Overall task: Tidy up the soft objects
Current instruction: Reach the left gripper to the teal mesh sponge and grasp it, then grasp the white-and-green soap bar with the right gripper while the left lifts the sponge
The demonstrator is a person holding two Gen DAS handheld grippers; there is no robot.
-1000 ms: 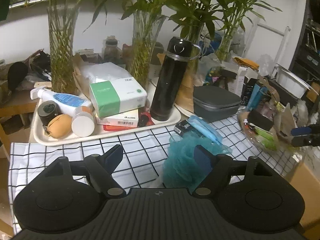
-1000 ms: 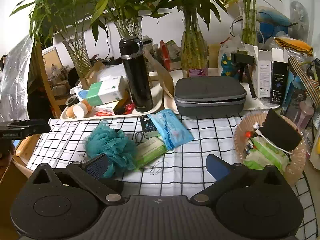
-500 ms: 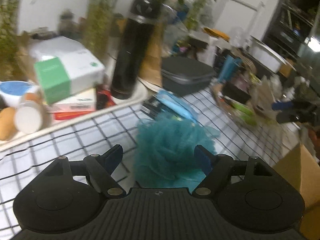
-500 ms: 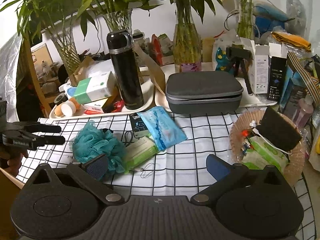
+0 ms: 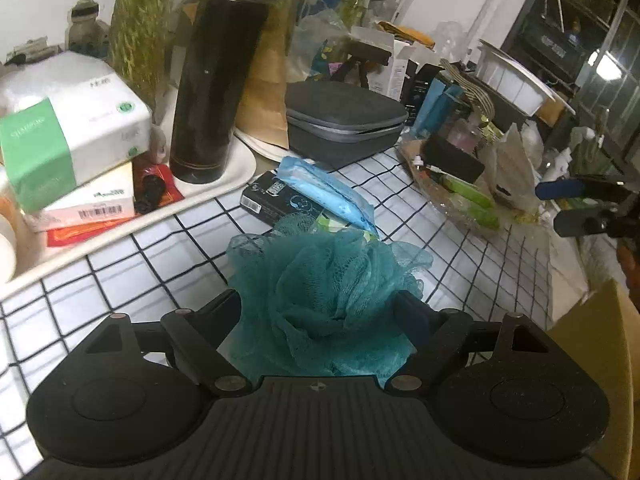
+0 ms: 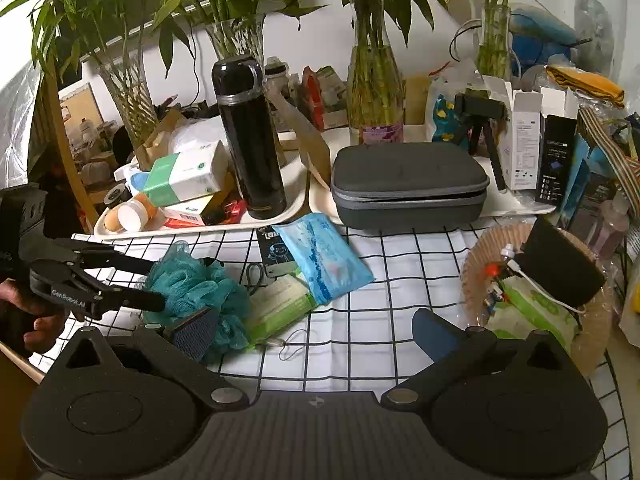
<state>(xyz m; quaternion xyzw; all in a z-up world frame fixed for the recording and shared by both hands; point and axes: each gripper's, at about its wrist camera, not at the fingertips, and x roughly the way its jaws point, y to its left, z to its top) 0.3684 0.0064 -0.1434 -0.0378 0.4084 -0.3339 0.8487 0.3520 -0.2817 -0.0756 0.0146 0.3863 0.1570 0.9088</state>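
Left gripper (image 5: 324,312) jaws opening around teal bath pouf (image 5: 332,292) on grid cloth (image 6: 400,280), grip unclear; right gripper (image 6: 316,328) wide open, empty.

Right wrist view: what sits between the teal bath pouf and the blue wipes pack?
A green-and-white packet, lying flat on the checked cloth, touching the teal bath pouf and tucked under the blue wipes pack. Right wrist view.
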